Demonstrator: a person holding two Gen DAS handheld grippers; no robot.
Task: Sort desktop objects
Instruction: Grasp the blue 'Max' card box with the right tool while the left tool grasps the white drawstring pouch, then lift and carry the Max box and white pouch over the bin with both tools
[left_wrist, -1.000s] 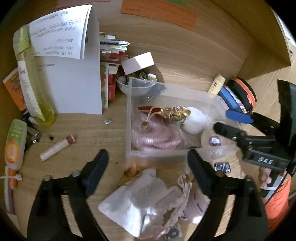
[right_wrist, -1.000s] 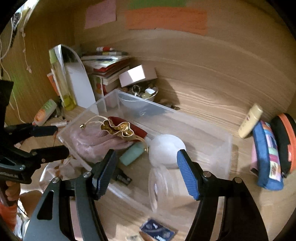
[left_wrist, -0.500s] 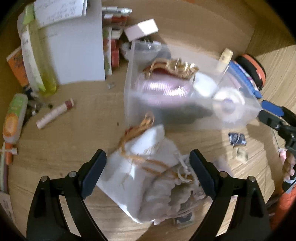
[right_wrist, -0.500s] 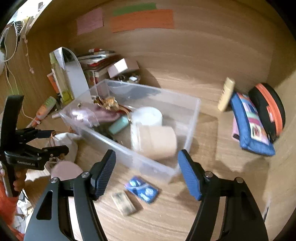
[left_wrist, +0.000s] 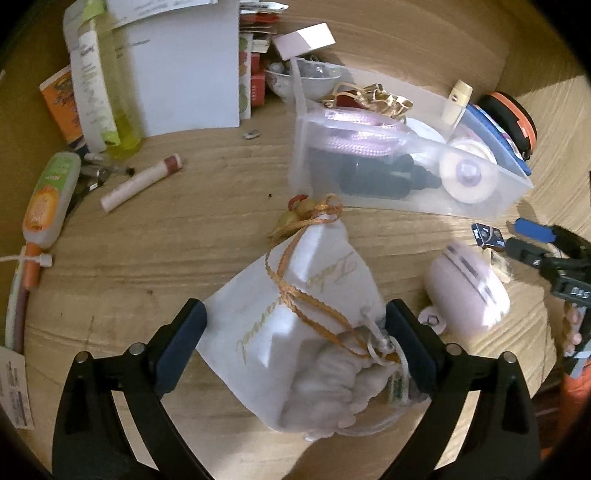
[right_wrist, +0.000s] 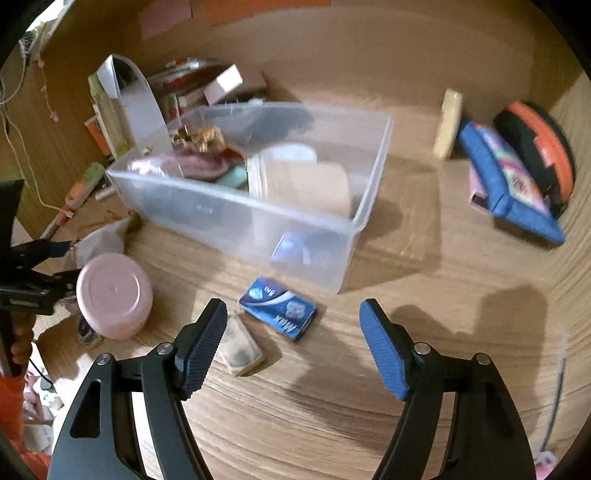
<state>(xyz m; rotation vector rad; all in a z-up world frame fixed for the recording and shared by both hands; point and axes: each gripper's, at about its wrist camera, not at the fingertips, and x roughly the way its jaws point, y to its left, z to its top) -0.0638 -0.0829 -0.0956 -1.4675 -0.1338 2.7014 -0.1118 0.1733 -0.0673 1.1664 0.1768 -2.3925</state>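
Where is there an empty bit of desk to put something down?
Best spot: the bare wood right of the clear bin, before the blue pouch. Another bare stretch lies between the lip balm stick and the white drawstring bag. It is crowded in front of the bin, around the blue packet and pink round case.

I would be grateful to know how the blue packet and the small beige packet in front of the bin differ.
The blue packet is glossy blue with white print; the beige packet is dull and looks unprinted. The blue packet is the larger and lies nearer the clear bin; the beige packet lies beside the right gripper's open left finger. Both lie flat on the desk, ungripped.
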